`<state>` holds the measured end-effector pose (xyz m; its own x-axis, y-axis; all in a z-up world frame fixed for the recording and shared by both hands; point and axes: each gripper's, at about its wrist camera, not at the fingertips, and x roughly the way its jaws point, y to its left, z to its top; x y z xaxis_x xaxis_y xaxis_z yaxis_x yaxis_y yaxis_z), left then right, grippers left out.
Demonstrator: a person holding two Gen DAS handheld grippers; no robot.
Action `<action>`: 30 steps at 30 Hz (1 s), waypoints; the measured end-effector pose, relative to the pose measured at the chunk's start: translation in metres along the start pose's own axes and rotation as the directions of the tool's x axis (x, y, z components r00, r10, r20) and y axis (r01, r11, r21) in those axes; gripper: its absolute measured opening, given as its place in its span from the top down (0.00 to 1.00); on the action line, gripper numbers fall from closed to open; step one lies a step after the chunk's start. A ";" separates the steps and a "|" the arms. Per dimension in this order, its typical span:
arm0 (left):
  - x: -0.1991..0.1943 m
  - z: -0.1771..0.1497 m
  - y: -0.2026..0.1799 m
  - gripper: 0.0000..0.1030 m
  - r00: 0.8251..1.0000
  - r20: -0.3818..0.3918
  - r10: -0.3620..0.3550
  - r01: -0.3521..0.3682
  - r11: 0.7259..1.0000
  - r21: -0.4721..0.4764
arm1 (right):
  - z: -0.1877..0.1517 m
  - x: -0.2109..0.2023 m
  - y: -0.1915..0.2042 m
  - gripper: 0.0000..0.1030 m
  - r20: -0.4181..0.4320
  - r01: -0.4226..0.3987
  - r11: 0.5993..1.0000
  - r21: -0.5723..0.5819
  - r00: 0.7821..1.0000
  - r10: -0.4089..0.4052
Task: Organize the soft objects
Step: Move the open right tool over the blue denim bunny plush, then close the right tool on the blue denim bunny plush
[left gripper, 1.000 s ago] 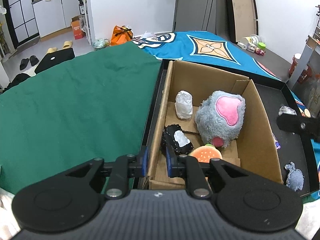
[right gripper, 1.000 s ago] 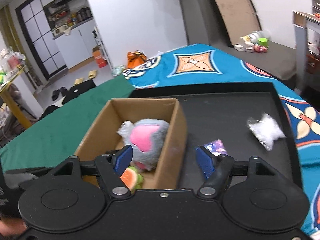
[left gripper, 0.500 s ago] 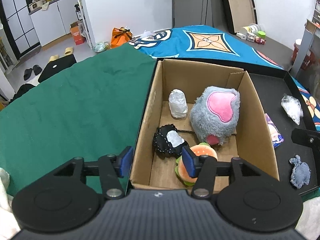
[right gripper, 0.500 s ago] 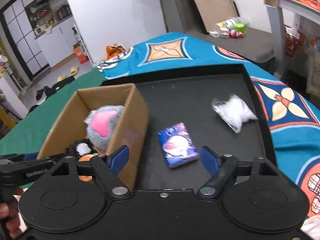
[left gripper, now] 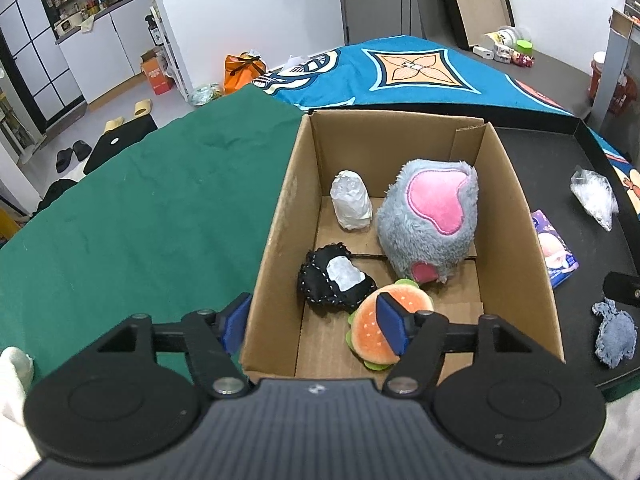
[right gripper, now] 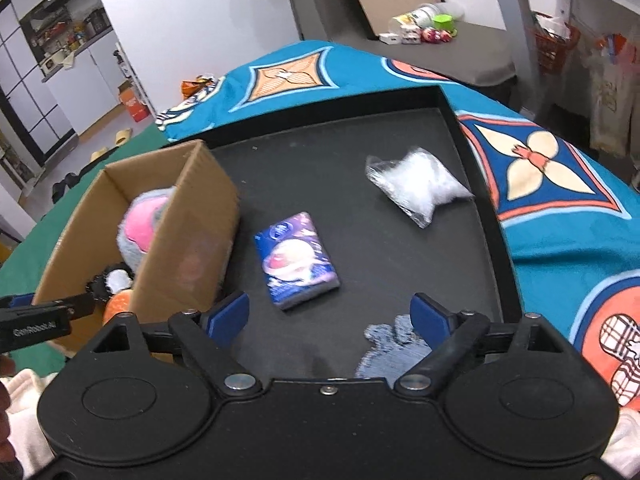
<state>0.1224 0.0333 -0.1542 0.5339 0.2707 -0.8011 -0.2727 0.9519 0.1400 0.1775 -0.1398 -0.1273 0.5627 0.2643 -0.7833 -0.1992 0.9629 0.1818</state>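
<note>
A cardboard box (left gripper: 280,216) holds a grey and pink plush (left gripper: 430,220), a white wrapped bundle (left gripper: 351,200), a black pouch (left gripper: 334,280) and a burger plush (left gripper: 374,326). My left gripper (left gripper: 314,328) is open and empty, its fingers astride the box's near left wall. My right gripper (right gripper: 330,316) is open and empty above the black tray (right gripper: 344,160). On the tray lie a purple tissue pack (right gripper: 296,258), a clear bag of white stuffing (right gripper: 418,184) and a blue-grey cloth toy (right gripper: 386,352) just under the right finger.
The box (right gripper: 188,240) stands at the tray's left end. A green cloth (left gripper: 140,208) covers the table to the left; a blue patterned blanket (right gripper: 560,168) lies behind and to the right. Shelving stands at far right.
My left gripper has opened wide and let go of the box's wall. My right gripper has swung right from the box to over the tray, bringing the tissue pack and cloth toy into view.
</note>
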 end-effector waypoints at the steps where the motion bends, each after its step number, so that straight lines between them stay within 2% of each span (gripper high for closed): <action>1: 0.001 0.000 -0.001 0.34 1.000 -0.002 0.004 -0.004 1.000 0.004 | -0.001 0.002 -0.004 0.15 -0.003 0.008 1.000 0.005 1.000 -0.008; 11: 0.005 0.003 -0.009 0.32 0.999 -0.011 0.035 -0.035 0.999 0.031 | -0.016 0.022 -0.021 0.15 -0.066 0.041 0.999 0.013 0.997 -0.040; 17: 0.007 0.004 -0.010 0.31 0.999 -0.016 0.039 -0.039 0.999 0.034 | -0.021 0.031 -0.030 0.17 -0.094 0.102 0.995 0.007 0.990 -0.101; 21: 0.008 0.004 -0.012 0.31 0.999 -0.017 0.043 -0.043 0.998 0.036 | -0.027 0.036 -0.033 0.26 -0.128 0.128 0.991 -0.025 0.983 -0.130; 23: 0.008 0.004 -0.012 0.31 0.999 -0.015 0.042 -0.041 0.998 0.037 | -0.030 0.036 -0.031 0.36 -0.124 0.146 0.988 -0.047 0.981 -0.151; 24: 0.008 0.003 -0.012 0.31 0.999 -0.015 0.042 -0.041 0.998 0.037 | -0.030 0.035 -0.030 0.47 -0.125 0.154 0.987 -0.055 0.979 -0.159; 25: 0.008 0.003 -0.012 0.30 0.999 -0.014 0.043 -0.043 0.998 0.038 | -0.028 0.033 -0.028 0.52 -0.127 0.156 0.986 -0.060 0.978 -0.163; 30: 0.007 0.004 -0.011 0.30 0.999 -0.013 0.035 -0.035 0.999 0.037 | -0.021 0.027 -0.028 0.55 -0.124 0.128 0.991 -0.037 0.983 -0.132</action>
<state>0.1323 0.0252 -0.1587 0.5136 0.3023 -0.8030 -0.2613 0.9465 0.1891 0.1812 -0.1609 -0.1661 0.4802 0.1261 -0.8680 -0.1549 0.9862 0.0576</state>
